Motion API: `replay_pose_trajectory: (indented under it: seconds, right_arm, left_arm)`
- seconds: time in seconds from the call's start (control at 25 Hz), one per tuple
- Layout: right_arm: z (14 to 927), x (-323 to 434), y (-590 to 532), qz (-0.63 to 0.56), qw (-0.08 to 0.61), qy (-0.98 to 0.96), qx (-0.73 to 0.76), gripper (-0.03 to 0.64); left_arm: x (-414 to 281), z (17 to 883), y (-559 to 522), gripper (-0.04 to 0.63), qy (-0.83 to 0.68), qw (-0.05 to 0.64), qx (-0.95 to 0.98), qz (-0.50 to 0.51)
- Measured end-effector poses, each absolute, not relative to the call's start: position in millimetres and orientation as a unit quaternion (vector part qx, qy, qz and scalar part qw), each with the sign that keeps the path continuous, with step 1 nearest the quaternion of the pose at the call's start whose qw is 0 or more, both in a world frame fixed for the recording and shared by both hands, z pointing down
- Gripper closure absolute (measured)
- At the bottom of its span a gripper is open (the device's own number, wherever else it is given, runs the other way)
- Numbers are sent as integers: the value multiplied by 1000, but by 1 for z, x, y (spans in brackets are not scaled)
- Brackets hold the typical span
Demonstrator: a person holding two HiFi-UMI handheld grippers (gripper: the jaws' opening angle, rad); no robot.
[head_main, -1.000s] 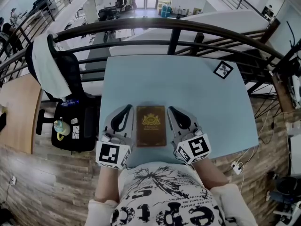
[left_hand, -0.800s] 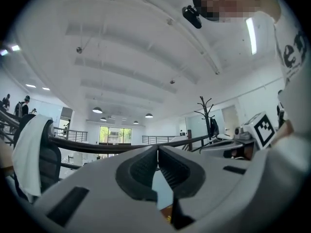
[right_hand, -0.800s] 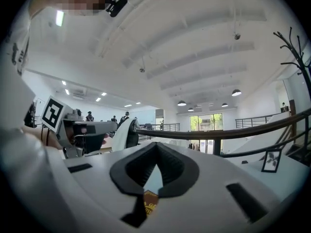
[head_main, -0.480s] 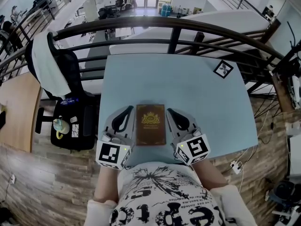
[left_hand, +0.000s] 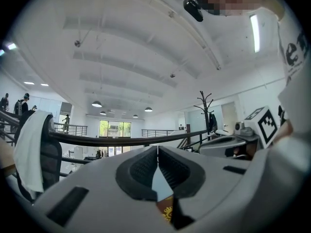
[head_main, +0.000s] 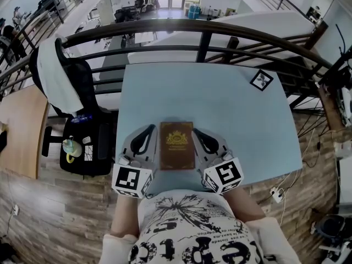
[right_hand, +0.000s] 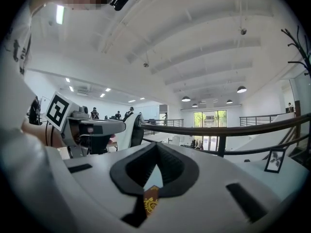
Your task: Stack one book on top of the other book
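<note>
Brown, gold-embossed rectangular book on smooth pale-blue table, between left claw and right claw, both tip-to-tip, empty.

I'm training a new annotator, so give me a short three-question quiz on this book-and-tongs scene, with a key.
1. True or false: the left tongs and right tongs are both shut.
2. The brown book lies: A) between the tongs, B) left of both, C) right of both.
3. Fill in: the square marker card sits near the blue table's far ___ corner.
Key: 1 true; 2 A; 3 right.
</note>
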State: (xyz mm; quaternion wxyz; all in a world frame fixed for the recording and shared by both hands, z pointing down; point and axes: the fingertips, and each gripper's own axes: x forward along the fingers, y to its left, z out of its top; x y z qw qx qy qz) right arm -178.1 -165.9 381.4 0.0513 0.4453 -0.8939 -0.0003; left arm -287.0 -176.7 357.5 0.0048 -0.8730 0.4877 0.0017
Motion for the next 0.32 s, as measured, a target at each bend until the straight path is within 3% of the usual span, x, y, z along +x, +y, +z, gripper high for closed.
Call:
replay_pose_trajectory:
  seconds: [0.32]
  right_arm:
    - [381, -172, -168, -2, 53, -885, 463, 626]
  left_arm:
    - [-292, 355, -175, 583, 494, -3, -869, 1]
